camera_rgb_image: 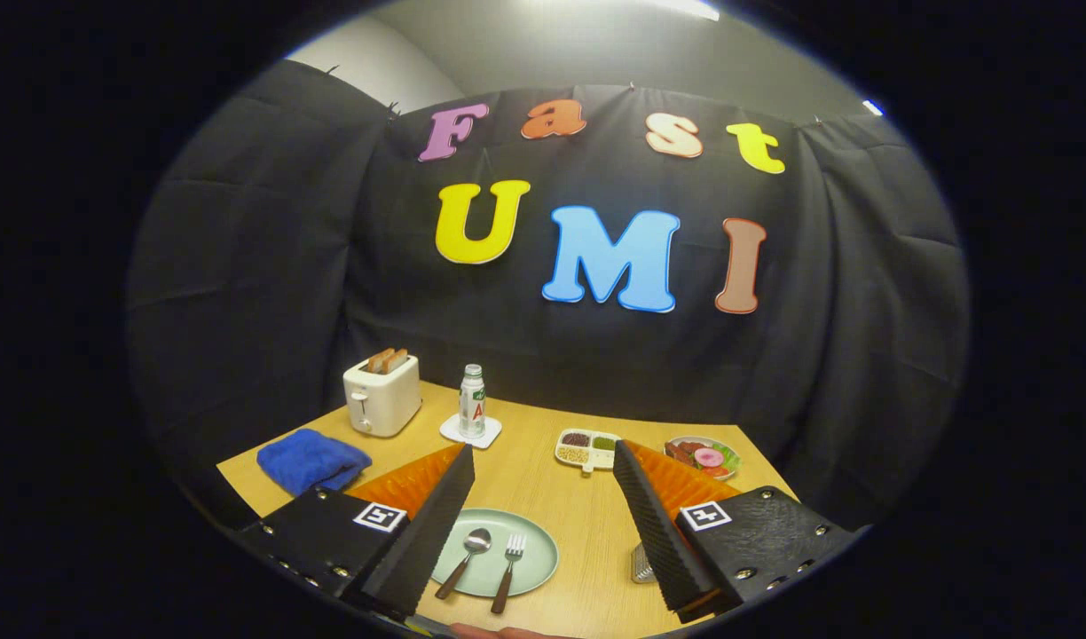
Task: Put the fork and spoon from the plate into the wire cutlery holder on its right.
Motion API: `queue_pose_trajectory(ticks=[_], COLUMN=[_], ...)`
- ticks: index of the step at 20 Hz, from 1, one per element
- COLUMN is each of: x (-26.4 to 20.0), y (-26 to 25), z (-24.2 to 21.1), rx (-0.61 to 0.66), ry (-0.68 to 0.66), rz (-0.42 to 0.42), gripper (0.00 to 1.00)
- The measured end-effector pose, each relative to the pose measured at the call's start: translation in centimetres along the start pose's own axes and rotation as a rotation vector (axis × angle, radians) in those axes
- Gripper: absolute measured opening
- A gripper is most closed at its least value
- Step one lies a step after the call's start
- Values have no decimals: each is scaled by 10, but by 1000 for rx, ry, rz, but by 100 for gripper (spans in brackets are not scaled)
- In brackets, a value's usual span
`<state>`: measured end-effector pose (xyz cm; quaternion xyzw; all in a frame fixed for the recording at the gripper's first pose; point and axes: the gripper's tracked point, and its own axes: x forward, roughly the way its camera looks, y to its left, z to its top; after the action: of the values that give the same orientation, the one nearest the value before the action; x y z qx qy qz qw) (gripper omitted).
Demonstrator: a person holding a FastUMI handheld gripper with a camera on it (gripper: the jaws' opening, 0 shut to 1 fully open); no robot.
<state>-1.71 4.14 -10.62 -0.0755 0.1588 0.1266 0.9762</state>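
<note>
Gripper view, tongs: the tongs (543, 524) are spread wide and hold nothing, their two dark ribbed fingers at lower left and lower right of the frame, above the table (587, 541).
Gripper view, plate: pale green plate (539, 555) at bottom centre, between the fingers, partly behind the left one.
Gripper view, spoon: spoon (466, 559) lies on the plate's left half, bowl toward the far side, dark handle slanting to the near edge.
Gripper view, fork: fork (508, 571) lies just right of the spoon, tines away, handle reaching past the near rim.
Gripper view, wire cutlery holder: wire cutlery holder (641, 564) stands right of the plate, mostly hidden behind the right finger.
Gripper view, other stock: toaster (381, 395), bottle (472, 401), blue cloth (310, 460), divided dish (587, 448) and salad plate (704, 457) along the far side.
Handling, judged: both pieces look light, stiff and thin, metal ends likely slippery; lying flat, they leave little to grip. The dark handles, nearest the rim, seem the best hold.
</note>
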Motion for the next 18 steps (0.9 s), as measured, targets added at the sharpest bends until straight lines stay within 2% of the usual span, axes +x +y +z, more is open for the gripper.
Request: queue_pose_trajectory(ticks=[5,12,15,18], x=[19,35,35,31], y=[9,20,22,30], z=[-61,-113,-156,-190], rx=[-96,-112,-144,-108], ry=[214,382,536,682], rz=[62,106,120,157], gripper=[97,97,97,95])
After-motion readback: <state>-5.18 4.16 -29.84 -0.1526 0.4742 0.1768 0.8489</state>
